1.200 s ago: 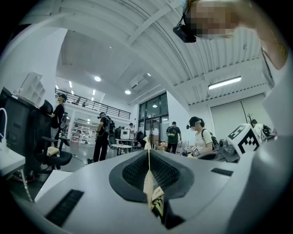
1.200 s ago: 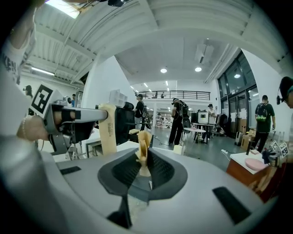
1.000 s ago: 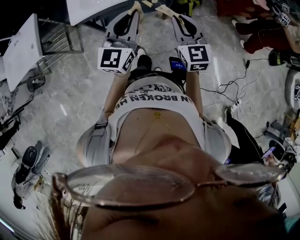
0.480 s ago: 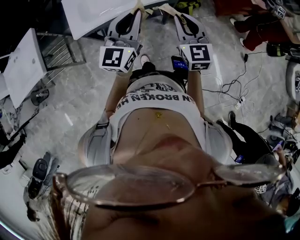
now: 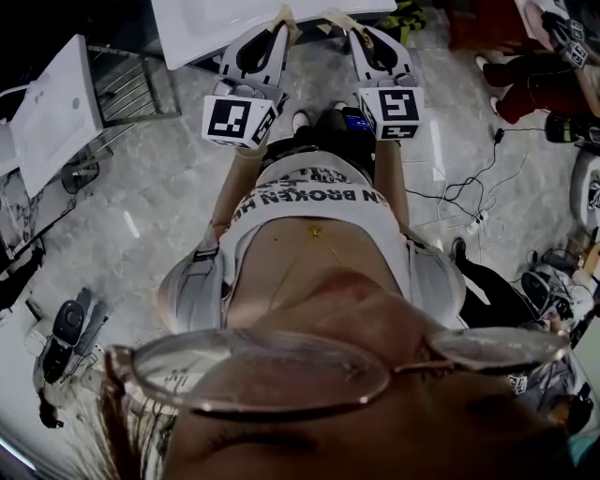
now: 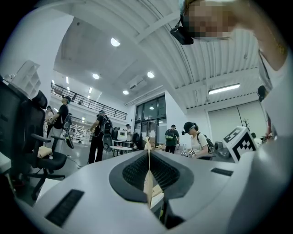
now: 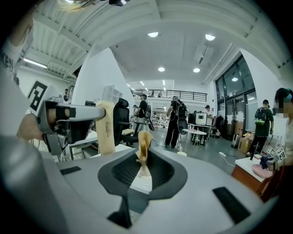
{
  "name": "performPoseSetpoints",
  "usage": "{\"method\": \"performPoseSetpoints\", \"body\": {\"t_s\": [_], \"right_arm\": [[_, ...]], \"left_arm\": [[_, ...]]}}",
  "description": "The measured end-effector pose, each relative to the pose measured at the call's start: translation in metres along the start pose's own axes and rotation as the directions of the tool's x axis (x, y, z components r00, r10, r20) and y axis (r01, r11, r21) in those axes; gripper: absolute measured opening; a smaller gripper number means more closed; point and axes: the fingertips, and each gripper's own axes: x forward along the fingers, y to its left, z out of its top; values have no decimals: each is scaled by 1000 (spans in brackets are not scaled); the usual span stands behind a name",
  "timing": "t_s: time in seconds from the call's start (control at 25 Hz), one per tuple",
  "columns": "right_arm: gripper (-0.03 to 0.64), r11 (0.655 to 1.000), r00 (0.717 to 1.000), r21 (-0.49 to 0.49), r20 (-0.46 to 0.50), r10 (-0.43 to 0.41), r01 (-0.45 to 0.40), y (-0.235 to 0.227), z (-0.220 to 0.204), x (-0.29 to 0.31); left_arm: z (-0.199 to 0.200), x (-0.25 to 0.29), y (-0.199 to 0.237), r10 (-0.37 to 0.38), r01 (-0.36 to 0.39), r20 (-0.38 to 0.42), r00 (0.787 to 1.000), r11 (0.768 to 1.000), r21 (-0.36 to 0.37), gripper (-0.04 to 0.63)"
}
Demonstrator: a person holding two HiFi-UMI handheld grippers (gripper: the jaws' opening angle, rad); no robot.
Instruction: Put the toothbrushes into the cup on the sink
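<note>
**Both hand-held grippers empty, carried level towards the sink**

In the head view the left hand-held gripper (image 5: pixel 280 19) and the right hand-held gripper (image 5: pixel 339 19) sit side by side at 12 o'clock, held out from the person's chest. Their tips reach the edge of a white sink (image 5: pixel 216 28). Each gripper's own view shows its tan pads pressed together with nothing between them. That probably suits plain carrying, since nothing is in reach to grasp. Both cameras look level across a hall of people, not down at a tabletop. No view shows the toothbrushes or the cup, so the task appears not yet begun.
</note>
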Motion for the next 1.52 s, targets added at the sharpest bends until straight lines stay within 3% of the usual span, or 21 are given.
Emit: {"method": "performPoseSetpoints", "body": {"t_s": [0.32,0.76,1.52], "right_arm": [[58,998,998,-24,7,56,-56,0,9,41],[58,993,992,-25,28,120,-119,-51,28,118],[57,973,973,-38,30,228,-227,-152,23,176]], "left_arm": [[-2,13,33,55,-55,7,998,998,-3,20],[1,97,72,75,-75,3,997,997,5,20],[-9,206,76,183,-183,-11,983,983,15,20]]}}
